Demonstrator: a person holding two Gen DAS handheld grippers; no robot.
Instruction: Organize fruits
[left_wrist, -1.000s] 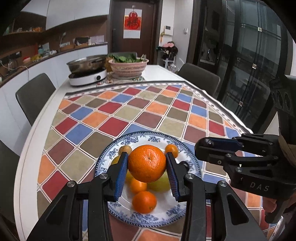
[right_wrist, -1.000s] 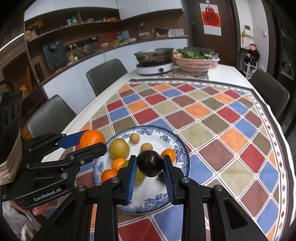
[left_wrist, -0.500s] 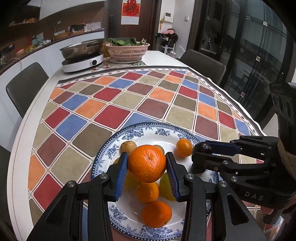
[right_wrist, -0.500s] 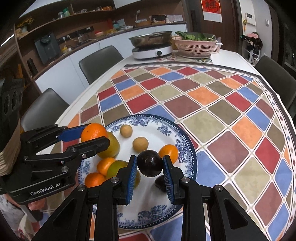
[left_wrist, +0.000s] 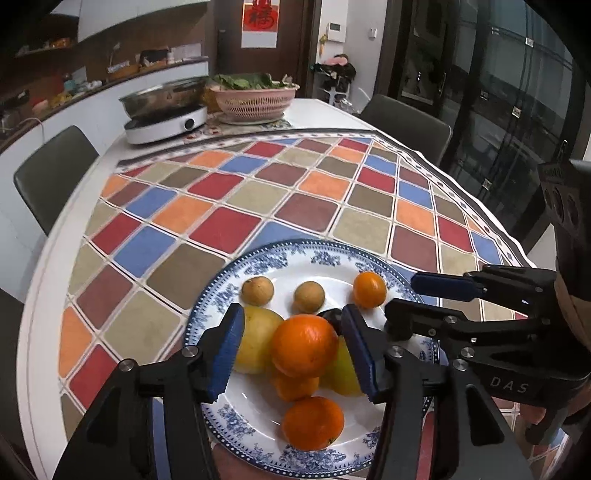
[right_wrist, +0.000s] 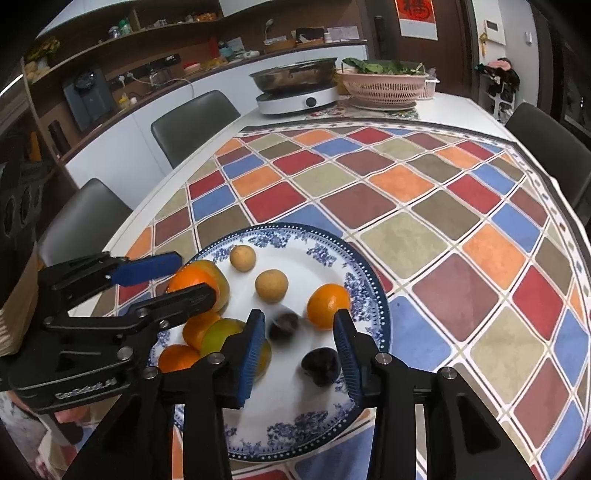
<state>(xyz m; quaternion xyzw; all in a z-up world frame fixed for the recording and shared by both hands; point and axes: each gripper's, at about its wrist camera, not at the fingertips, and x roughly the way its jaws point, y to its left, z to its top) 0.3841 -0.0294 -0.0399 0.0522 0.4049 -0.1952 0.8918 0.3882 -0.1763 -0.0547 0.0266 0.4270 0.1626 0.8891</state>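
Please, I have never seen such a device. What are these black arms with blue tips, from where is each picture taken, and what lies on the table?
There is no robot here. A person holds one pair of tongs in each hand, and a wide-angle camera on each pair looks forward along its two fingers. So one picture is seen from the left tongs and the other from the right tongs. Each picture also shows the other pair at its side. On the checked tablecloth stands a blue-and-white plate of fruit. Both tongs have just been opening. A large orange sits on the heap between the left pads, which do not touch it. A blurred dark fruit lies free between the right pads.
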